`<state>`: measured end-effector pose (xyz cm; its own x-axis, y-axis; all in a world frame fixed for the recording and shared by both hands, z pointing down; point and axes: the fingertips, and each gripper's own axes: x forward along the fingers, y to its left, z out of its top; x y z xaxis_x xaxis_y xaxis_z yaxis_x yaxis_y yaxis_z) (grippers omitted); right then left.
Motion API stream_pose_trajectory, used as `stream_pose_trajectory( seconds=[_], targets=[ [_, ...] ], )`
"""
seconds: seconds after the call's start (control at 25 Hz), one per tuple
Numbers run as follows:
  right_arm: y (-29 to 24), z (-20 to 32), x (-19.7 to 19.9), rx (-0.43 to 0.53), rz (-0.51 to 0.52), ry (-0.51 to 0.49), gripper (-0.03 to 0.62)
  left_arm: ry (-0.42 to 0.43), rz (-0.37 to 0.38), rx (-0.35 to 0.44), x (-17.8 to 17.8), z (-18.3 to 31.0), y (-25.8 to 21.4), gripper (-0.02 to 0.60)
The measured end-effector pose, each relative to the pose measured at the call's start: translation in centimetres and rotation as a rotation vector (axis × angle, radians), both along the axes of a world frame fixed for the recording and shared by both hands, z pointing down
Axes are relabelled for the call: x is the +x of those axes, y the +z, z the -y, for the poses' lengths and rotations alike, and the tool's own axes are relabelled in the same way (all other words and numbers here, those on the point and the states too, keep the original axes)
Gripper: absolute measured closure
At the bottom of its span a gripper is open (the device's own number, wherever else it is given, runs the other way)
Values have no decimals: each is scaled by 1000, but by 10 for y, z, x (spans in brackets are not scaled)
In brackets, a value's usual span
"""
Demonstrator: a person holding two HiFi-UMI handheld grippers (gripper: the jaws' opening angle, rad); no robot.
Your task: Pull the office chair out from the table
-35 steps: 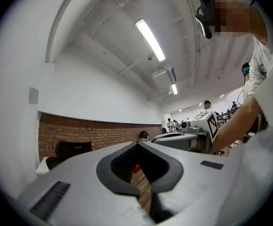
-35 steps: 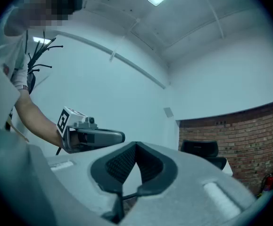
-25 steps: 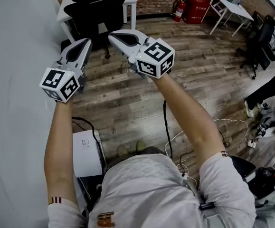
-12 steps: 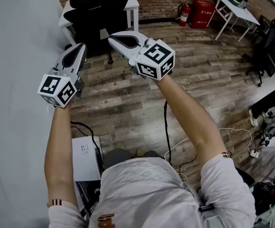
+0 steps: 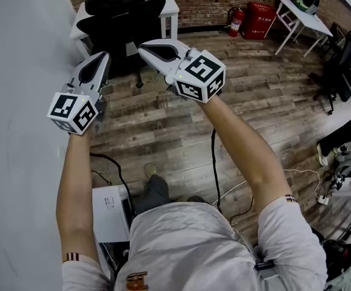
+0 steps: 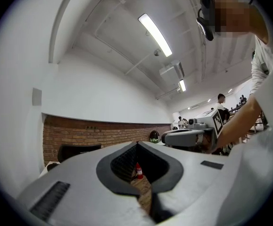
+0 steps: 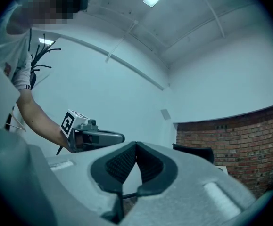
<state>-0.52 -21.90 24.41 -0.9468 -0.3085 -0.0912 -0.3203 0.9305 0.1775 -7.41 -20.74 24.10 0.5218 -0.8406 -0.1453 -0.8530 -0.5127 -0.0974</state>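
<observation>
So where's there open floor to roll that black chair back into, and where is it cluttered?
The wooden floor is bare between the office chair, the fire extinguisher and the white table at right. It is crowded nearer the person: cables and a white box lie by the feet.

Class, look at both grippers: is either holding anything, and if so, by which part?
Nothing is held. The left gripper and right gripper are both shut on nothing, short of the office chair.
</observation>
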Motion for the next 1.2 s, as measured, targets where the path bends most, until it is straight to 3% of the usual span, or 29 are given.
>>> stream_pose_trajectory(
  seconds=[0.44, 0.76, 1.0, 1.2],
  targets=[
    [0, 129, -86, -13, -9, 37, 592, 33, 29, 10, -89, 131, -2, 581],
    [14, 196, -107, -24, -52, 85, 592, 36, 53, -13, -133, 194, 8, 580],
    [28, 251, -118, 34, -142, 97, 585, 34, 136, -35, -147, 244, 24, 575],
    [45, 306, -119, 79, -233, 84, 518, 9, 220, -65, -160, 292, 42, 550]
  ],
)
